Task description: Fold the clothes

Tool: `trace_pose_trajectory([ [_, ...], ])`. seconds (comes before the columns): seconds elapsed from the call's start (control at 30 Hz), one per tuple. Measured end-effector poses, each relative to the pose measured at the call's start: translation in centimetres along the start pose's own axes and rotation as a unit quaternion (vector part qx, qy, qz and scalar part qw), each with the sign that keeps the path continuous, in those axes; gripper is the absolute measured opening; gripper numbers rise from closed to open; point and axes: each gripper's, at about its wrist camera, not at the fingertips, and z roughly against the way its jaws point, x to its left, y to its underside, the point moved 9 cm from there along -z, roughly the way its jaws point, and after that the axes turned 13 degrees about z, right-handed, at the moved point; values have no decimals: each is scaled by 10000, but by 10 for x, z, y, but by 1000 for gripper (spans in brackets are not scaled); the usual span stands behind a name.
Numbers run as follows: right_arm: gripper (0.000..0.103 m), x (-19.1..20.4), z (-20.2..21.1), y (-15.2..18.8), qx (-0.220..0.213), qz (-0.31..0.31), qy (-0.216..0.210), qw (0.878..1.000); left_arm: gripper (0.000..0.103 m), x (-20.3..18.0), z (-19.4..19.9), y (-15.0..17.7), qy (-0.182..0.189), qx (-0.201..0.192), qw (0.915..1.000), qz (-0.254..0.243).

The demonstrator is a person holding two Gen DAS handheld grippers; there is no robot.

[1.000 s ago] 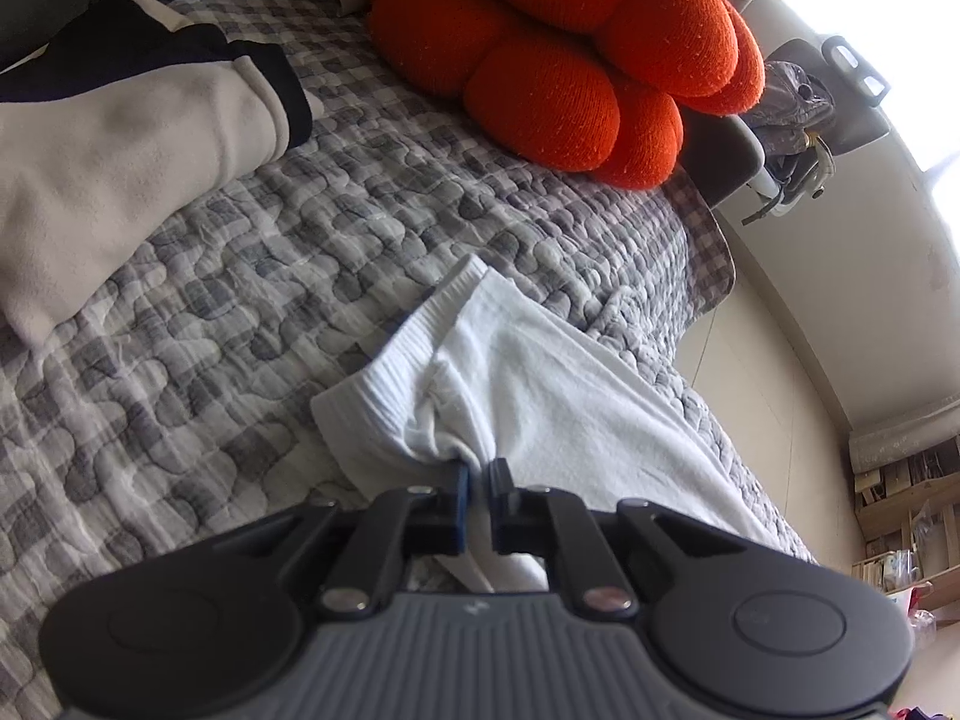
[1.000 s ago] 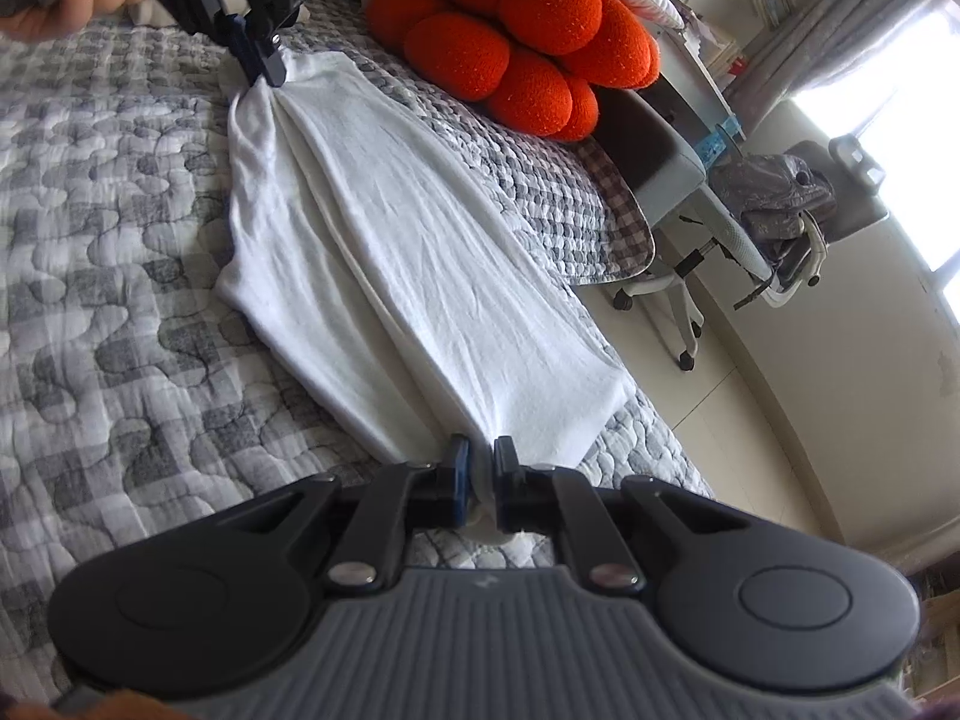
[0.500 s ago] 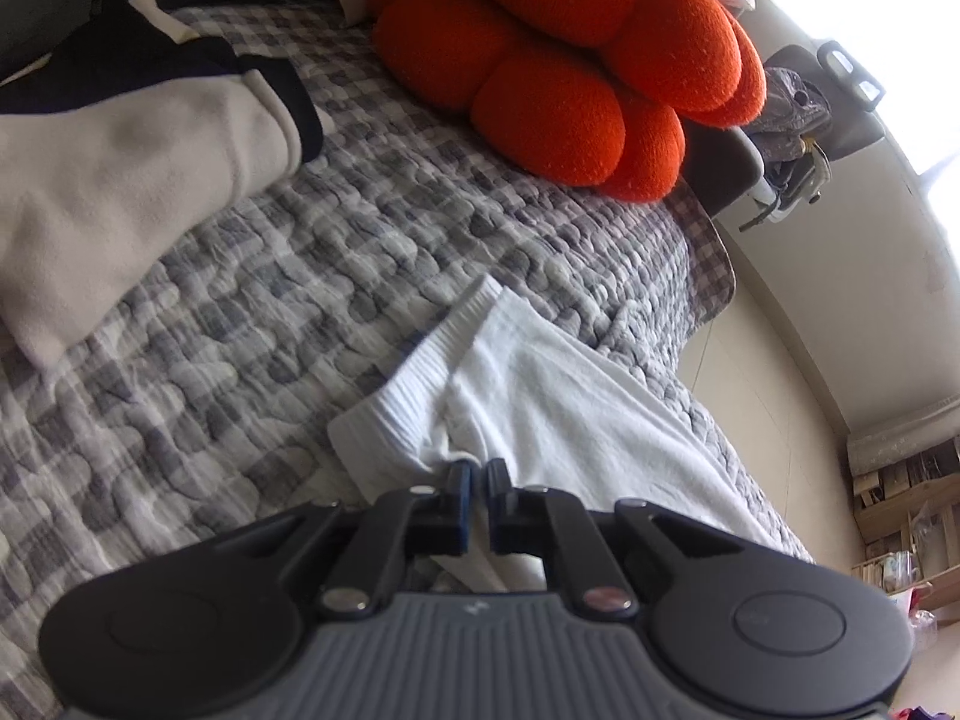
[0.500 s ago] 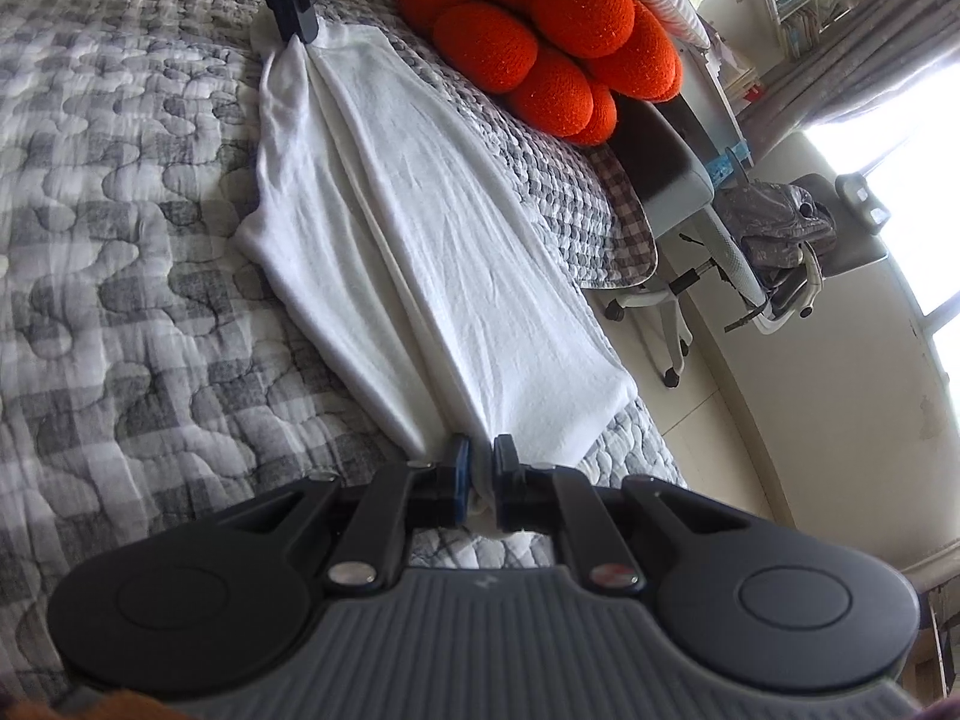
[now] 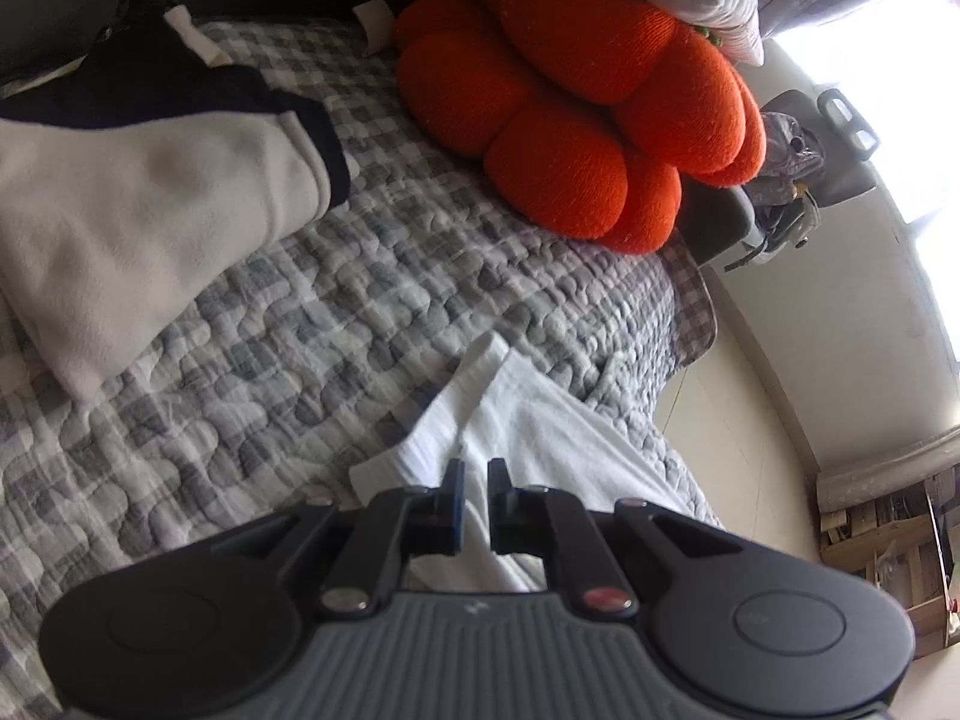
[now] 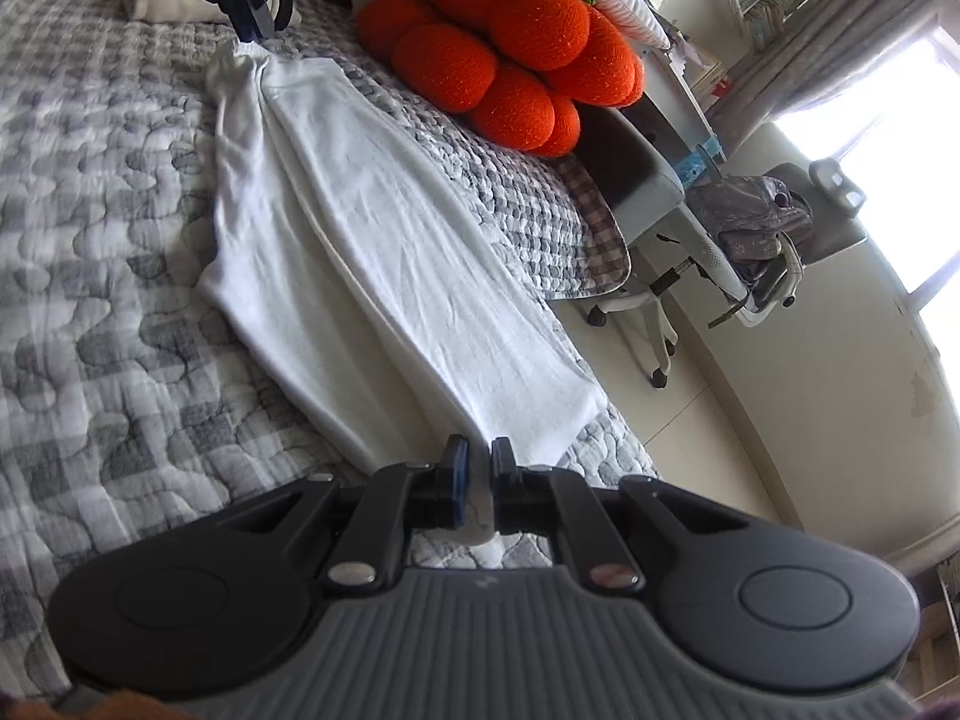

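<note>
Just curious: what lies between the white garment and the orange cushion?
Only bare gray checked quilt separates white garment from orange cushion, clearest in the right wrist view.

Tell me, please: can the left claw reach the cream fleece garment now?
Probably not yet. The left claw is shut on the white garment, so it must let go first. The quilt between it and the cream fleece garment looks bare.

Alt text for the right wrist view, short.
A long white garment lies stretched along a grey checked quilt, pinched at the near end by the right tool and at the far end by the left tool. Orange cushions sit behind.
</note>
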Motion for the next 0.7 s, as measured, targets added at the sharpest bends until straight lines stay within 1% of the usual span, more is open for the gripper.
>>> trace_pose_trajectory([
  [0.07,9,2,-1,0,13,26,-2,10000,7,-3,-8,3,91,99,9999,-91],
  [0.13,9,4,-4,2,79,73,-37,9999,10,-1,-20,9,4,302,9995,-133],
  [0.2,10,7,-7,5,161,138,-83,9997,14,3,-28,13,-140,376,9990,-174],
  [0.23,10,9,-8,6,183,194,-84,9996,17,4,-30,14,-129,415,9989,-184],
  [0.27,10,11,-8,7,194,254,-74,9995,18,4,-33,15,-104,455,9987,-193],
  [0.33,11,11,-8,7,205,283,-64,9994,16,6,-36,13,-139,429,9989,-151],
  [0.37,11,12,-8,6,205,276,-65,9994,6,7,-37,11,-169,394,9990,-124],
  [0.4,11,12,-8,6,202,270,-64,9994,4,8,-37,10,-188,359,9991,-147],
  [0.5,8,10,-6,5,154,234,-35,9996,3,6,-33,7,-242,221,9992,-249],
  [0.63,7,7,-4,3,123,150,-41,9998,3,-6,-18,0,-80,29,9996,-278],
  [0.7,7,8,-4,4,160,153,-90,9997,3,-8,-15,-2,-87,-28,9993,-360],
])
